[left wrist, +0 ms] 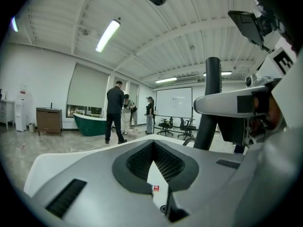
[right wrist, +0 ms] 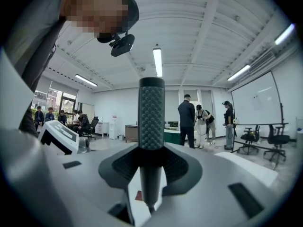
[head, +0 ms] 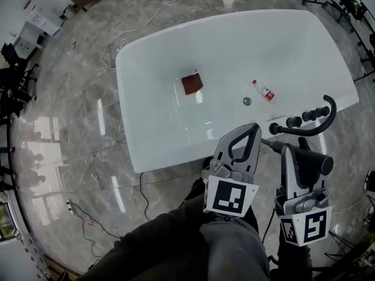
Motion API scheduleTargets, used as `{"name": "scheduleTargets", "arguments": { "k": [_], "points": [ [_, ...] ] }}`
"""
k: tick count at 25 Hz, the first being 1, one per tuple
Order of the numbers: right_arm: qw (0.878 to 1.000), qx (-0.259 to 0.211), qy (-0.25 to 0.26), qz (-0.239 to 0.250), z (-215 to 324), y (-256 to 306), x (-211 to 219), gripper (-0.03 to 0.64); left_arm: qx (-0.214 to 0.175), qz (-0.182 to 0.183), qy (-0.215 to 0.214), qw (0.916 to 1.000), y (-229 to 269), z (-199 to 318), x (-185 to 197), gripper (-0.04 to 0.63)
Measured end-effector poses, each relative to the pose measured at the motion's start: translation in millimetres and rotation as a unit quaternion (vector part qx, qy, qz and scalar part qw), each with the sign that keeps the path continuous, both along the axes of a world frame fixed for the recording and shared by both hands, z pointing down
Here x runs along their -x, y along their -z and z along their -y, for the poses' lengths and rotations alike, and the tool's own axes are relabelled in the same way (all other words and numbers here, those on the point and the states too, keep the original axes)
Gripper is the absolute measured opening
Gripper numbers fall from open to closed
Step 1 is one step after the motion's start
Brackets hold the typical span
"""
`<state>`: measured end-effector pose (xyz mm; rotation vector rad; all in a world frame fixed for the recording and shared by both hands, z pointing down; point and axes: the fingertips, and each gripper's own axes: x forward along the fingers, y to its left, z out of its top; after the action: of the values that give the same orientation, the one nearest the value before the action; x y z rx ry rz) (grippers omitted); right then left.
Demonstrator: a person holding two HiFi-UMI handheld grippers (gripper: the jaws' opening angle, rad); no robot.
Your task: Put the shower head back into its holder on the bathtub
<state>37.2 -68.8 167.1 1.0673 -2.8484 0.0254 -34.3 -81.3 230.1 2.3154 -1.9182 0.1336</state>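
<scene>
Jaws of the left gripper are resting together, gripping nothing; the right gripper is clamping the shower head between its jaws and should be easing it toward the black fittings just ahead on the bathtub rim, the holder presumably among them

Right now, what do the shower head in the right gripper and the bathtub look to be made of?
Shower head: dark grey and matte, likely plastic, maybe rubber-faced; its face carries a grid of fine nubs and shows no shine.
Bathtub: smooth glossy white, probably acrylic or enamel; soft light reflections sit on its floor.
</scene>
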Motion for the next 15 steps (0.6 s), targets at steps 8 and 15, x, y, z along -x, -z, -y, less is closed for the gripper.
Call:
{"name": "scheduleTargets", "arguments": {
  "k": [8, 15],
  "points": [
    [0.999, 0.023, -0.023, -0.005, 13, -33, -5, 0.135, 0.008, -0.006, -0.009, 0.9999, -20, 11, 2, 0.003],
    [0.999, 0.026, -0.033, -0.007, 25, -56, -8, 0.135, 0.013, -0.003, -0.014, 0.9998, -35, 22, -1, 0.003]
  ]
}}
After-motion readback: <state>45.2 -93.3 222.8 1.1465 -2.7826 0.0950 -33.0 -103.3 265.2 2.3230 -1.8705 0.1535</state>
